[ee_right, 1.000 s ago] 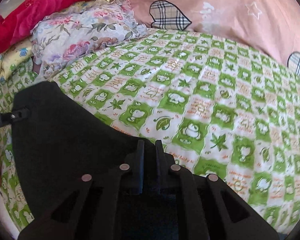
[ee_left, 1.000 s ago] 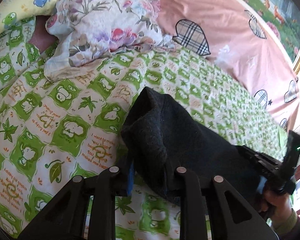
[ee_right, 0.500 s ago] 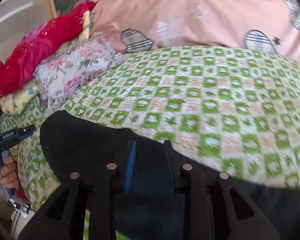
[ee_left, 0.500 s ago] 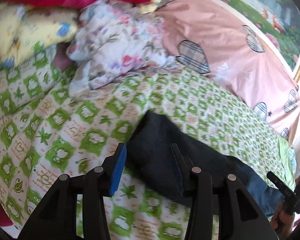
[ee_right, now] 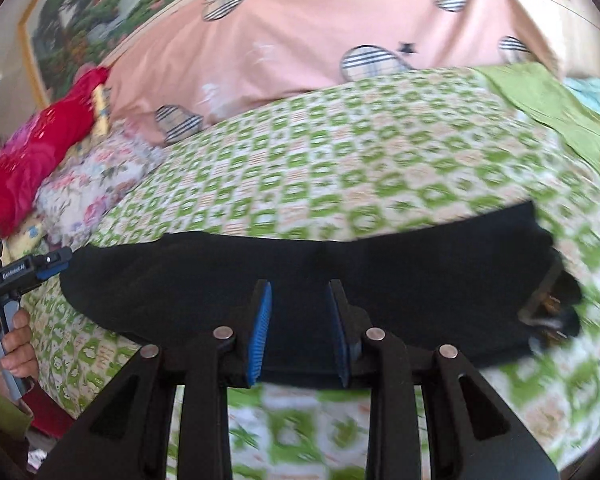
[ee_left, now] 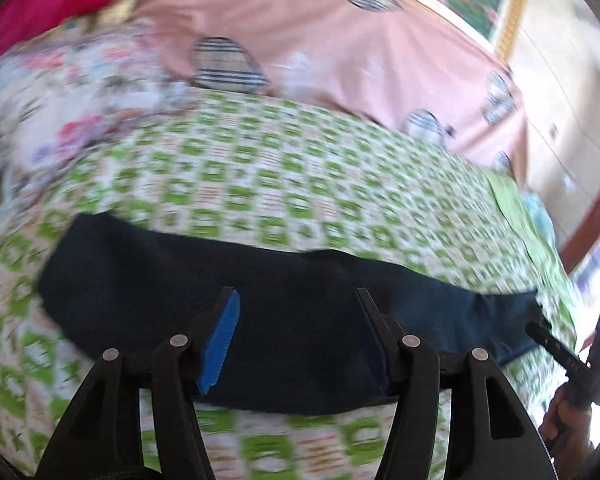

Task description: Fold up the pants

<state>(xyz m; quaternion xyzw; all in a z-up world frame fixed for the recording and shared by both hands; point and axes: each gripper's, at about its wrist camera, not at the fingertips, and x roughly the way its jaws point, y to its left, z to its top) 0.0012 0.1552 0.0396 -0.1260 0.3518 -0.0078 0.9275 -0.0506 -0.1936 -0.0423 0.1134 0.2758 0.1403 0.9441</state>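
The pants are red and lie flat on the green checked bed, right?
Not quite: the pants are dark, nearly black, not red. The right wrist view shows it. They do lie flat on the green checked bed. The red thing is bedding piled at the far left.
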